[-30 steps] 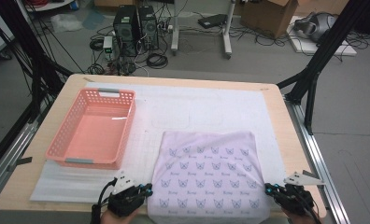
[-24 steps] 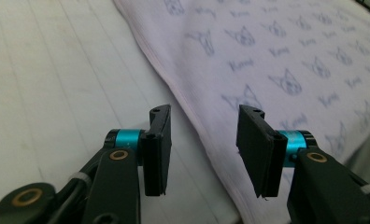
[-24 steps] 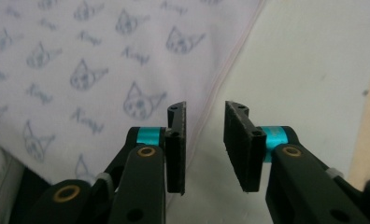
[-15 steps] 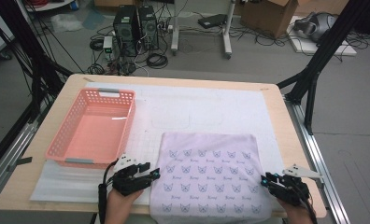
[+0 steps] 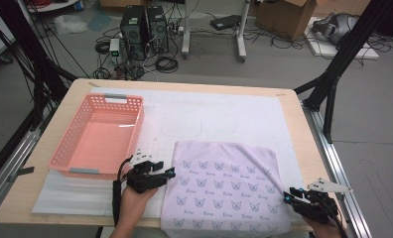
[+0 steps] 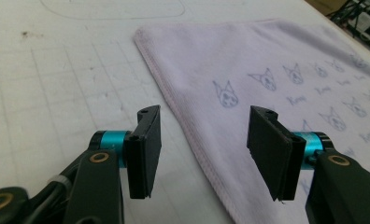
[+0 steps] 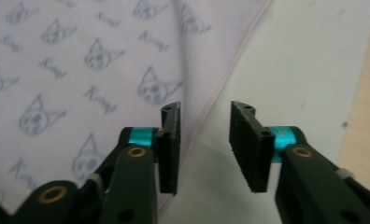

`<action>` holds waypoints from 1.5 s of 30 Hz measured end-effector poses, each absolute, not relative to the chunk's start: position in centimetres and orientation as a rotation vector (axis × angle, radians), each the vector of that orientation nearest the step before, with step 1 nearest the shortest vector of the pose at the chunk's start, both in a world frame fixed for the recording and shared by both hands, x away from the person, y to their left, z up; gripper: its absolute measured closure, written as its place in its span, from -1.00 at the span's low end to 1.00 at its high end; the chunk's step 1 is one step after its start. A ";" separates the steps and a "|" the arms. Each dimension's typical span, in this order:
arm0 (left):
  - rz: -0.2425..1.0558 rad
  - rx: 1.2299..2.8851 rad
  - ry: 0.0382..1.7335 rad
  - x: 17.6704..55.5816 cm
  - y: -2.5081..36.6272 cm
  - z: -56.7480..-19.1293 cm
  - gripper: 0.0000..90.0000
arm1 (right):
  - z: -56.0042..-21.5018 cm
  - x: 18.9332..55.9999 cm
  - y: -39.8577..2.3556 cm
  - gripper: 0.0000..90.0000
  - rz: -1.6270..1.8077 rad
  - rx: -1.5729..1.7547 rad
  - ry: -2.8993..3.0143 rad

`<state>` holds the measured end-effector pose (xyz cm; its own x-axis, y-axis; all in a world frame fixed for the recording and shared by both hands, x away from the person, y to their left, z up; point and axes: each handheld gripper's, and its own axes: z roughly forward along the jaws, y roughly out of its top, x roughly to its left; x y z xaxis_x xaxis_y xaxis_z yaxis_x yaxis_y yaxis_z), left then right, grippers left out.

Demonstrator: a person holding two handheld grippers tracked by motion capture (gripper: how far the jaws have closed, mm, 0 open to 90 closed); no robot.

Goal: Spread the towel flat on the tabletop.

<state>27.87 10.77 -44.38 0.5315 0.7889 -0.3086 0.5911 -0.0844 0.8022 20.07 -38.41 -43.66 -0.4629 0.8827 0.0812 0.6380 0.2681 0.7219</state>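
Lower centre of the high view: the 2 grippers, left (image 5: 167, 172) and right (image 5: 290, 197), have just opened off the flat lilac cat-print cloth (image 5: 224, 191), jaws apart and empty, suggesting that it has been released.

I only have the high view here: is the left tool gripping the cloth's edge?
Observer: No. In the left gripper view the left tool has just been opening; the hem of the cloth lies under the gap, nothing pinched.
Operator: And the right tool?
Observer: Its jaws have just been opening too, with the hem below them, unpinched, on the white mat.
Operator: Is the cloth flat there?
Observer: Not quite; the right gripper view shows a soft crease beside the hem.
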 end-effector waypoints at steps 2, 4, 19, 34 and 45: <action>0.264 1.801 1.162 28.9 10.2 -44.2 0.03 | -43.5 20.5 -38.5 0.33 1.039 1.389 2.165; 0.284 1.827 1.172 30.0 9.7 -44.1 0.07 | -43.3 21.1 -38.6 0.33 1.054 1.392 2.139; 0.360 1.810 1.266 33.5 8.6 -45.4 0.92 | -43.3 23.5 -37.6 0.33 1.072 1.354 2.163; 0.421 1.953 1.142 33.1 6.8 -45.0 0.91 | -43.3 28.8 -35.0 0.34 1.055 1.353 2.159; 0.425 1.898 1.251 33.2 8.7 -44.8 0.84 | -43.9 33.4 -36.0 0.25 0.986 1.448 2.103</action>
<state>33.23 8.66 -44.83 0.4529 0.8796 -0.1456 0.6085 -0.1856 0.7716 33.40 -36.02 -43.91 -0.3825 0.9218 0.0634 0.6382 0.2140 0.7396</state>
